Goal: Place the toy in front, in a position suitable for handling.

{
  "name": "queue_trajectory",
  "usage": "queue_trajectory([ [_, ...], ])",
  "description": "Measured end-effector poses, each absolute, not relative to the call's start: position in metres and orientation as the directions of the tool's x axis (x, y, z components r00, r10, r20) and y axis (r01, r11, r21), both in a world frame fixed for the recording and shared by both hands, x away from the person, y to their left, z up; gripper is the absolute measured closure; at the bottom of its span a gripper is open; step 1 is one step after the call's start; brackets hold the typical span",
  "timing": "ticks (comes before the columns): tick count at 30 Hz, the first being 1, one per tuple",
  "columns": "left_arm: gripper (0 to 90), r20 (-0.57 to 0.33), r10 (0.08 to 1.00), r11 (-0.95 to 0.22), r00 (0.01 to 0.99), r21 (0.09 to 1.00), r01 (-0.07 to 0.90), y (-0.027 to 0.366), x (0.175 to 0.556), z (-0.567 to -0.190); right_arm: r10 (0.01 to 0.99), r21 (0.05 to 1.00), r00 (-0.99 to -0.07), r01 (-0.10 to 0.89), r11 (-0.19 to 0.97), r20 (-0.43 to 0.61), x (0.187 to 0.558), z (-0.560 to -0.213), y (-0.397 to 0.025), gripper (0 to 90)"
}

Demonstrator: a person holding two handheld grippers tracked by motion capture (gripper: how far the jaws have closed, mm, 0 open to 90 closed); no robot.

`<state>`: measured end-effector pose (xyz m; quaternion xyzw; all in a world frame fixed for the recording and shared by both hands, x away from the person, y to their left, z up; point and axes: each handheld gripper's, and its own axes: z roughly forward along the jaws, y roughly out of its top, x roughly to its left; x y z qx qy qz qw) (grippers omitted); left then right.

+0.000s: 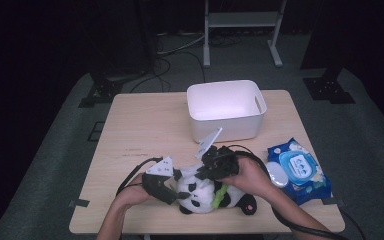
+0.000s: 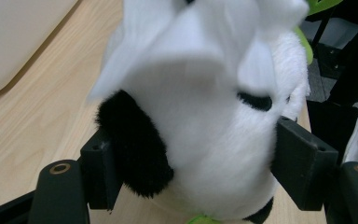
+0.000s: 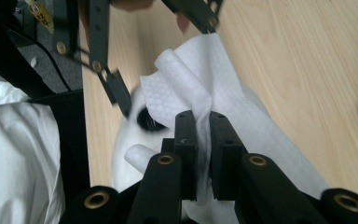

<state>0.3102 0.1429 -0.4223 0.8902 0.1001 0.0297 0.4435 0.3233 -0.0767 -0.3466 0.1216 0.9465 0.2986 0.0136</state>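
Note:
A black-and-white panda plush [image 1: 202,196] with a green piece at its neck lies near the table's front edge. My left gripper [image 1: 169,186] comes in from the left, and its jaws press on both sides of the panda's head [image 2: 205,140]. From the right, my right gripper [image 1: 206,169] sits over the head. In the right gripper view my right gripper [image 3: 203,140] is shut on a white wet wipe [image 3: 200,79] that drapes over the panda's face [image 3: 130,126]. The wipe [image 2: 186,42] hangs over the top of the head in the left gripper view.
A white plastic bin [image 1: 227,107] stands at the back middle of the wooden table [image 1: 145,130]. A blue pack of wet wipes [image 1: 297,170] lies at the right, with a small white oval object [image 1: 276,175] beside it. Dark stands and cables fill the floor behind.

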Motion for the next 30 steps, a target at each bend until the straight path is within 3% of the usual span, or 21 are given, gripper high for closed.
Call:
queue_trajectory([
  [18,26.0,-0.035,0.203,-0.589,0.979,0.794,0.150,0.143,0.311,-0.421,0.387,0.559,-0.921,0.345,0.754,0.046,0.326,-0.324,-0.172,82.1],
  [30,18.0,-0.061,0.224,-0.578,0.973,0.795,0.183,0.147,0.312,-0.416,0.344,0.516,-0.928,0.365,0.775,0.142,0.322,-0.357,-0.168,82.9],
])
